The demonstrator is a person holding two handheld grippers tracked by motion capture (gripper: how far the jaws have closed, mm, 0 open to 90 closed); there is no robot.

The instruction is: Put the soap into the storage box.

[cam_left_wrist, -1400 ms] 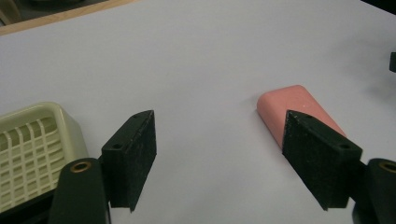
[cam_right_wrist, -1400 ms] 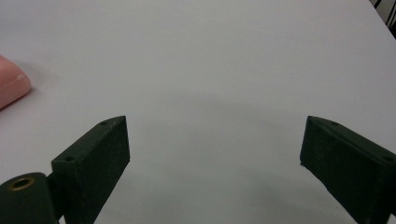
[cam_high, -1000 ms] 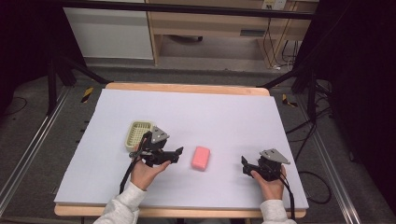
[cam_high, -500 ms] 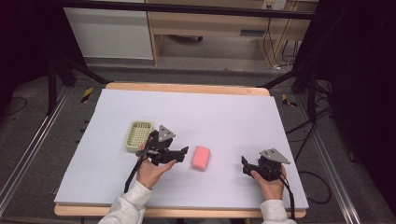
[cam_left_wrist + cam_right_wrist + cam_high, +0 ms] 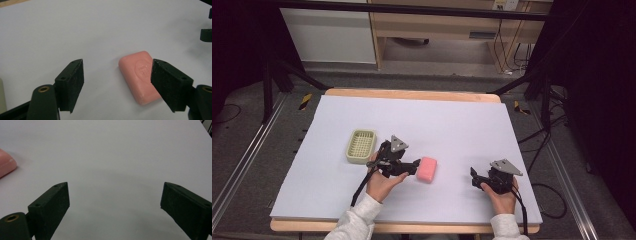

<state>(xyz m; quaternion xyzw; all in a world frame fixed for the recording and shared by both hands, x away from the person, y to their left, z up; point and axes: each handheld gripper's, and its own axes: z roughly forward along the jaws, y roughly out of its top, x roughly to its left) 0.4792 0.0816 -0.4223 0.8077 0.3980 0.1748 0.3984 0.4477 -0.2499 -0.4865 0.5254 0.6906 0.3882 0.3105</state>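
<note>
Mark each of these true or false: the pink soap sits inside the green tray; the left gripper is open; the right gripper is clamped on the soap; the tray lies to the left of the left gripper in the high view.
1. The pink soap sits inside the green tray. False: it lies on the white table, apart from the tray.
2. The left gripper is open. True.
3. The right gripper is clamped on the soap. False: it is open over bare table, with the soap off to its side.
4. The tray lies left of the left gripper in the high view. True.
</note>
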